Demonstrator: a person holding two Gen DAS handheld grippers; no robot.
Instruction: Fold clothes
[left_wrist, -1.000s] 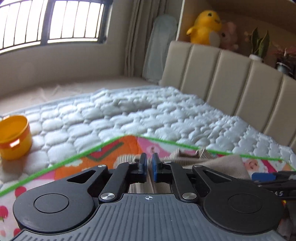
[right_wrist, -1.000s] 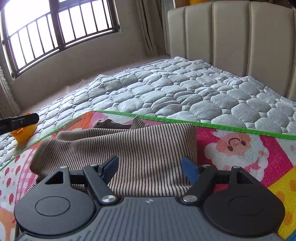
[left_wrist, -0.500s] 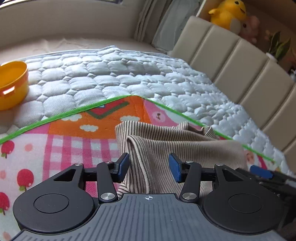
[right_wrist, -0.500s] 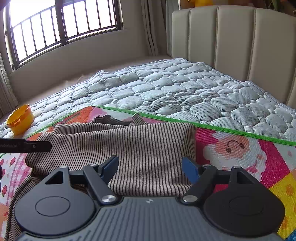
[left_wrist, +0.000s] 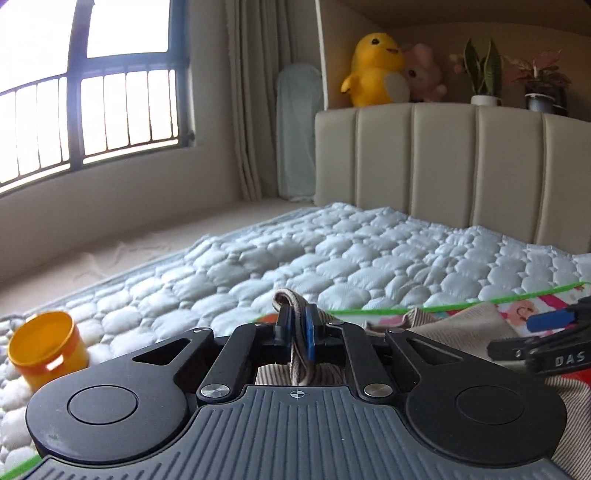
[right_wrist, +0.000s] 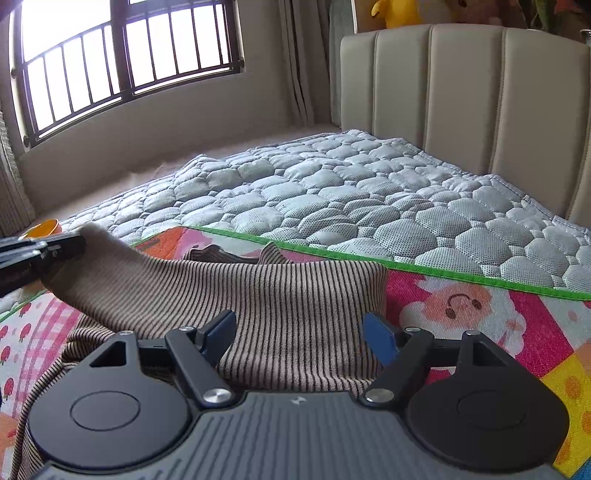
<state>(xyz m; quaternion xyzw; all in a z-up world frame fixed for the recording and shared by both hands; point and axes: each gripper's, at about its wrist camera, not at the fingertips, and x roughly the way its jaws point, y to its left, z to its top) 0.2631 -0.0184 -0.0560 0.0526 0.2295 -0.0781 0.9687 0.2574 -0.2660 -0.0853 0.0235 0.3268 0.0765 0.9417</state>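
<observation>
A fold of the brown-striped ribbed knit garment (left_wrist: 295, 356) is pinched, lifted, by the just-closed left hand-held gripper (left_wrist: 295, 332); the right hand-held gripper (right_wrist: 300, 334) is held wide above it, nothing gripped.

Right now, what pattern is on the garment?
Thin dark stripes on beige; the garment shows best in the right wrist view.

Garment (right_wrist: 295, 295) on mat (right_wrist: 480, 314), cup (left_wrist: 44, 347) left.
</observation>
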